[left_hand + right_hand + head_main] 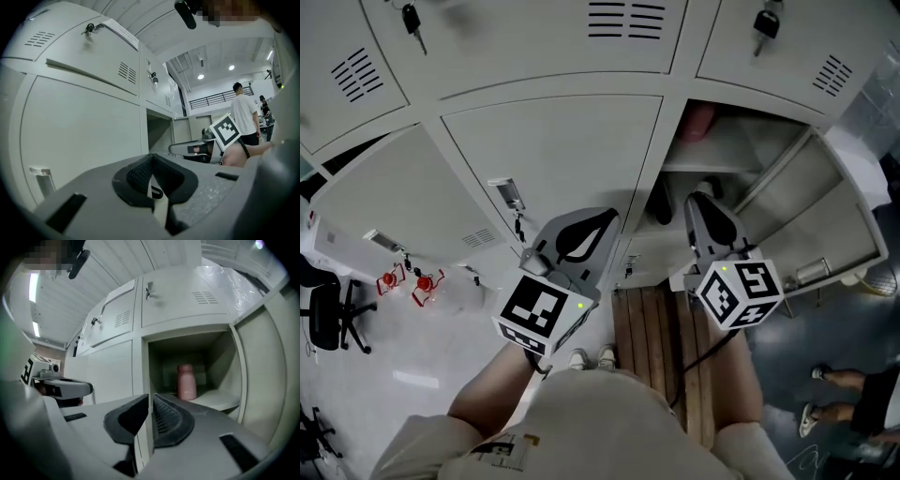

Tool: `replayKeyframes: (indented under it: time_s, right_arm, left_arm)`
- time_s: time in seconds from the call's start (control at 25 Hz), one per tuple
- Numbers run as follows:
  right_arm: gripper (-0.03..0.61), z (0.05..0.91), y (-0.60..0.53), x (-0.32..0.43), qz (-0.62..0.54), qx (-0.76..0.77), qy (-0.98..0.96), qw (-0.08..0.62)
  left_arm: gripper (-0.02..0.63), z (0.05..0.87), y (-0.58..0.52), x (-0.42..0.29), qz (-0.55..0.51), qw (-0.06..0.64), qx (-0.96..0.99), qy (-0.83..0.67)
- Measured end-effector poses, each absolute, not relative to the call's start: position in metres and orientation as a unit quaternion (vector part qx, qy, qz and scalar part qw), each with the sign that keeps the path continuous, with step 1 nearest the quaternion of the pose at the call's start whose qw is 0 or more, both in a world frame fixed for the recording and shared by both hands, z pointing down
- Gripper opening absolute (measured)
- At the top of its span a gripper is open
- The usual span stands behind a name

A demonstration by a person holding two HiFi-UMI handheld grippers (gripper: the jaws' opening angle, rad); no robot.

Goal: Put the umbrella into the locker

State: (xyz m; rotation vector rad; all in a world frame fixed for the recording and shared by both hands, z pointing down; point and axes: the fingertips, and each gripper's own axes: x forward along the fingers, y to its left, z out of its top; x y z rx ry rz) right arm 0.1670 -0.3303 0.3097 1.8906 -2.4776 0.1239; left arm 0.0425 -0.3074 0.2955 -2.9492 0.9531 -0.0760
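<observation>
The open locker (741, 150) is at the right of the bank, its door (811, 211) swung out to the right. A pink bottle (698, 122) (186, 382) stands on its shelf. Below the shelf lies a dark shape (660, 208); I cannot tell what it is. No umbrella shows plainly in any view. My right gripper (701, 199) (150, 397) is shut and empty, its tip at the locker's opening. In front of the closed door beside it, my left gripper (609, 217) (151, 157) is also shut with nothing held.
Closed locker doors fill the left and top, with keys (412, 23) hanging in their locks. A wooden slatted board (661, 347) lies at my feet. An office chair (328, 314) and red items (412, 281) sit at the left. Another person's feet (825, 394) are at the right.
</observation>
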Motion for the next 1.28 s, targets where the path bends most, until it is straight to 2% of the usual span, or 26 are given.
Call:
replayKeyframes:
  time_s: [0.32,0.48,0.8,1.28]
  right_arm:
    - [0.025,0.25,-0.285,0.14,-0.004,0.581,-0.813,-0.042]
    - [0.025,0.231,-0.266,0.127,-0.004,0.566,-0.821,-0.073]
    - [0.013,0.231,-0.246,0.102,-0.037,0.549,-0.833,-0.05]
    - [0.008,0.279,-0.238,0.087,0.011,0.541,-0.841,-0.022]
  left_arm:
    - [0.008,0.253,-0.286,0.022,0.01,0.074,-0.947,0.314]
    - [0.008,0.249,-0.279,0.013,0.02,0.077,-0.943,0.323]
    - [0.008,0.258,-0.272,0.0,0.024,0.057,-0.943,0.328]
    - [0.008,0.285,-0.258,-0.014,-0.006,0.043,-0.943,0.33]
